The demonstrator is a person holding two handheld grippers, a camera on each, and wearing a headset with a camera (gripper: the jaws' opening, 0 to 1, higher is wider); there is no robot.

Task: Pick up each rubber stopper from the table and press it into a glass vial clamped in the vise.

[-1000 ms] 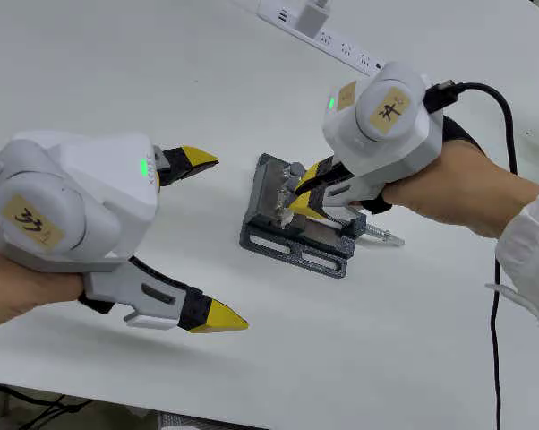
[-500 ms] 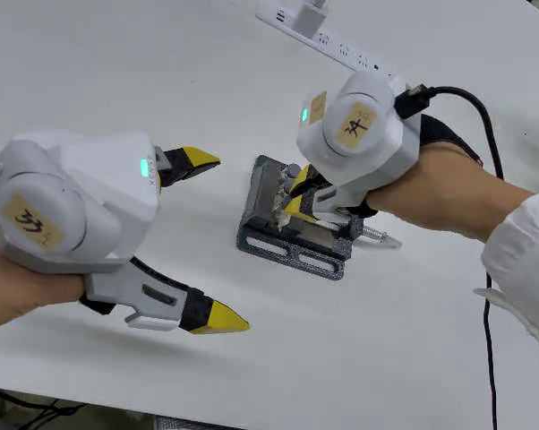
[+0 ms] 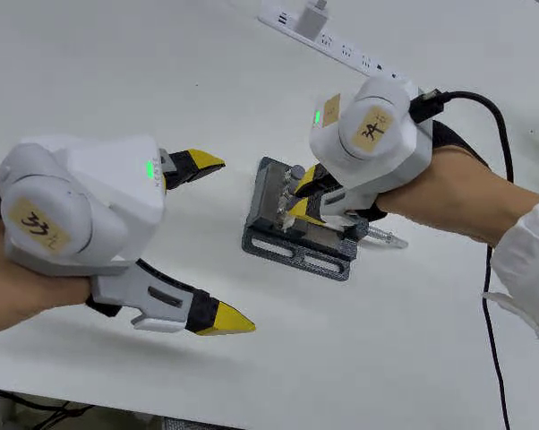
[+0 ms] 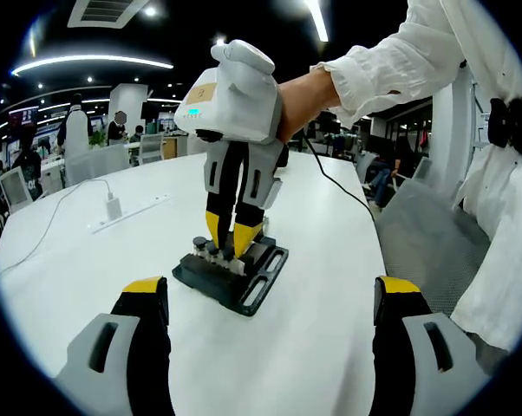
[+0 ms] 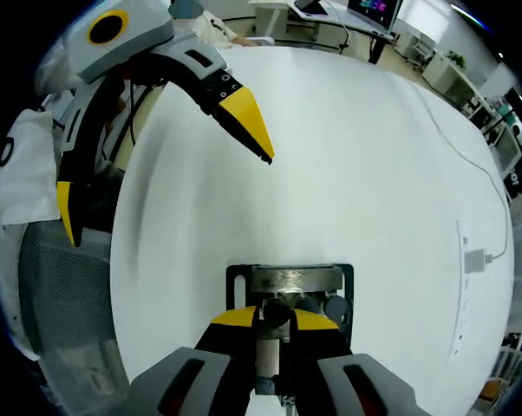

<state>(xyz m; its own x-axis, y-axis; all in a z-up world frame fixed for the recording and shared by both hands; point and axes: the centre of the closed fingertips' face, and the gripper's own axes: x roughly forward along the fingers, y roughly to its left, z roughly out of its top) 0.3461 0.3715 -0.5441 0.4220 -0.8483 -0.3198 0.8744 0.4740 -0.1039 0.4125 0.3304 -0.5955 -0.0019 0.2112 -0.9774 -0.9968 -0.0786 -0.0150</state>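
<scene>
A dark grey vise (image 3: 292, 249) stands mid-table and clamps small glass vials. My right gripper (image 3: 298, 195) hovers over its jaws, shut on a dark rubber stopper (image 5: 275, 311) at the top of a pale vial (image 5: 268, 357). A second stoppered vial (image 5: 335, 305) stands just beside it in the vise (image 5: 287, 279). In the left gripper view the right gripper (image 4: 231, 236) points down onto the vise (image 4: 244, 282), where stoppered vials (image 4: 202, 246) stand in a row. My left gripper (image 3: 216, 240) is held left of the vise, open and empty.
A white power strip (image 3: 330, 36) with a plugged charger lies at the table's far edge. A black cable (image 3: 498, 269) runs from the right gripper down the right side. Bare white tabletop surrounds the vise. Office chairs and people are far behind.
The right gripper stays over the vise with only small shifts. The left gripper keeps its place and stays open.
</scene>
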